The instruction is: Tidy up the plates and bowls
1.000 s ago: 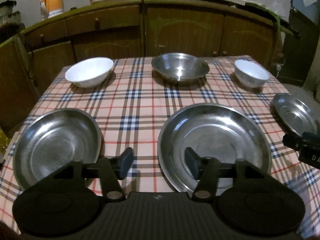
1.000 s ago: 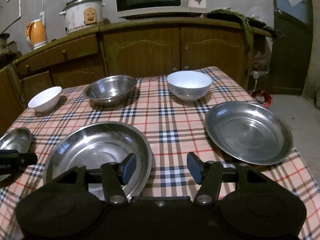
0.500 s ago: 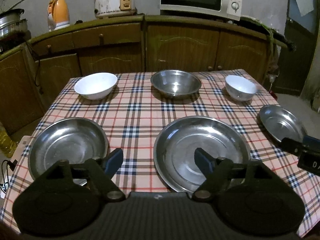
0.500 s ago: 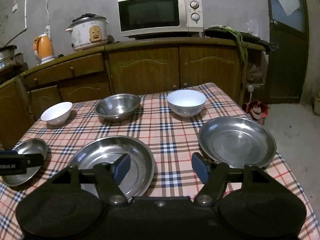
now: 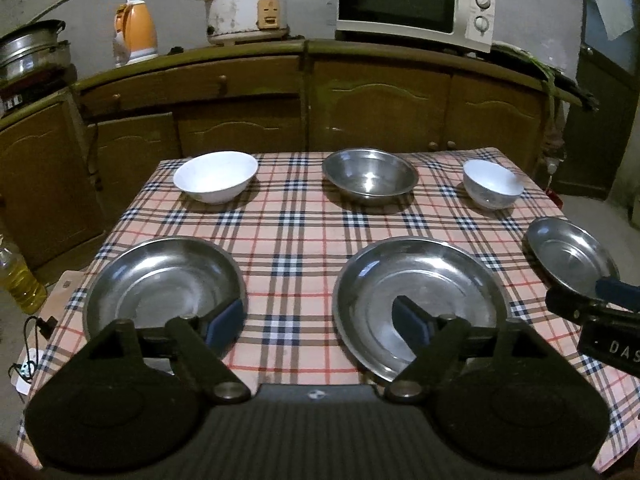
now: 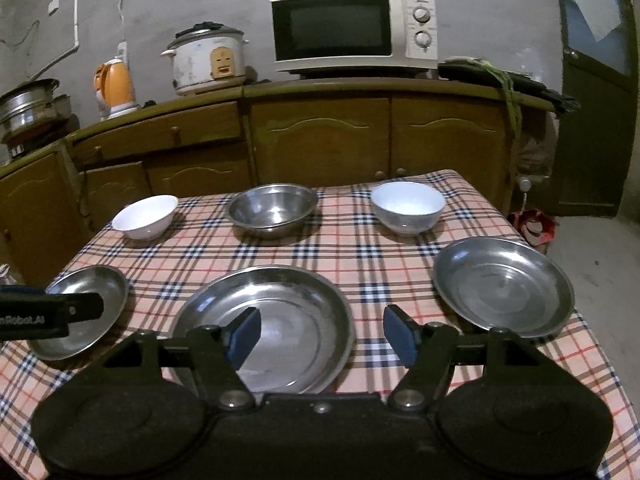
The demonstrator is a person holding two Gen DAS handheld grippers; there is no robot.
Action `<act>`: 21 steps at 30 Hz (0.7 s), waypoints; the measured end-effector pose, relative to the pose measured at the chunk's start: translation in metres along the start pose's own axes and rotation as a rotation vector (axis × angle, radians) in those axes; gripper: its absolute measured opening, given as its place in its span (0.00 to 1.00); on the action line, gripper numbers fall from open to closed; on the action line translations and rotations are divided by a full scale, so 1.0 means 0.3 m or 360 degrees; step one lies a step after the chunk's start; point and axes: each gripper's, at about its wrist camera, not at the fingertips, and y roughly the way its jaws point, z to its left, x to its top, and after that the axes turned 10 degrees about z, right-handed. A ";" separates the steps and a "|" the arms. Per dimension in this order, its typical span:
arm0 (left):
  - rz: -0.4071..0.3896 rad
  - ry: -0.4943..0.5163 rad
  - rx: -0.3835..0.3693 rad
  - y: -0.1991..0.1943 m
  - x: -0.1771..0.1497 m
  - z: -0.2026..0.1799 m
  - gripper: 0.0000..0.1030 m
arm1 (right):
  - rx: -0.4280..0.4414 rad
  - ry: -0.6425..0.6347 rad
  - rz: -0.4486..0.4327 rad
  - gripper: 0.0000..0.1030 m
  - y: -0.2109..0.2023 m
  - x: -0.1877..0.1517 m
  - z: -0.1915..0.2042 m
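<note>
On the bench (image 5: 304,240), three plates and three bowls lie unstacked; left gripper (image 5: 318,322) jaws opening, right gripper (image 6: 320,334) jaws wide, both empty.

Count on the checked tablecloth (image 5: 304,240): six vessels
- Steel plates: three, near row – left (image 5: 164,276), middle (image 5: 420,296), right (image 6: 504,284)
- White bowls: two, far row – left (image 5: 216,176), right (image 5: 494,188)
- Steel bowl: one, far middle (image 5: 370,176)
</note>
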 end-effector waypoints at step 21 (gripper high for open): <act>-0.0028 -0.0106 0.0078 -0.016 -0.014 0.152 0.82 | 0.0099 -0.0139 0.0019 0.78 0.041 0.002 0.235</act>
